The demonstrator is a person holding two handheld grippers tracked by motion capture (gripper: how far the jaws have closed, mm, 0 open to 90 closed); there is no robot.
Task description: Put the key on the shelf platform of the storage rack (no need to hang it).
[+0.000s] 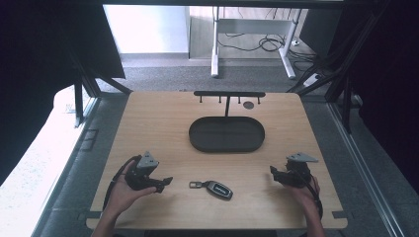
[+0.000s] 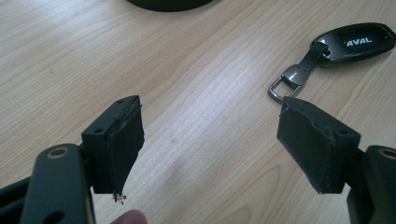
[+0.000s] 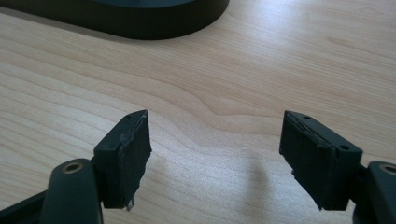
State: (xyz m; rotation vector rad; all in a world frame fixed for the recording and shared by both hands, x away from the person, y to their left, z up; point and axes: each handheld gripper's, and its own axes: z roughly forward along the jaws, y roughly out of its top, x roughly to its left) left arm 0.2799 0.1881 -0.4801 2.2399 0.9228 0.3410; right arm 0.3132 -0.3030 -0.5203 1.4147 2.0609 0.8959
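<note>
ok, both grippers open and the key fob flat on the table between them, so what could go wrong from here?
1. The black car key fob with a metal strap loop lies flat on the smooth wooden table; jaws closing from above may skid it away rather than lift it.
2. The left gripper sits nearest the loop, so a pinch there may let the fob swing.
3. The black oval tray has a raised rim and a hook stand; a carried fob could snag either.

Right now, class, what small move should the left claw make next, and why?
Probably ease the left claw forward toward the car key fob: its jaws stand open with nothing between them, and the fob's metal loop lies on the table just ahead of one jaw.
</note>
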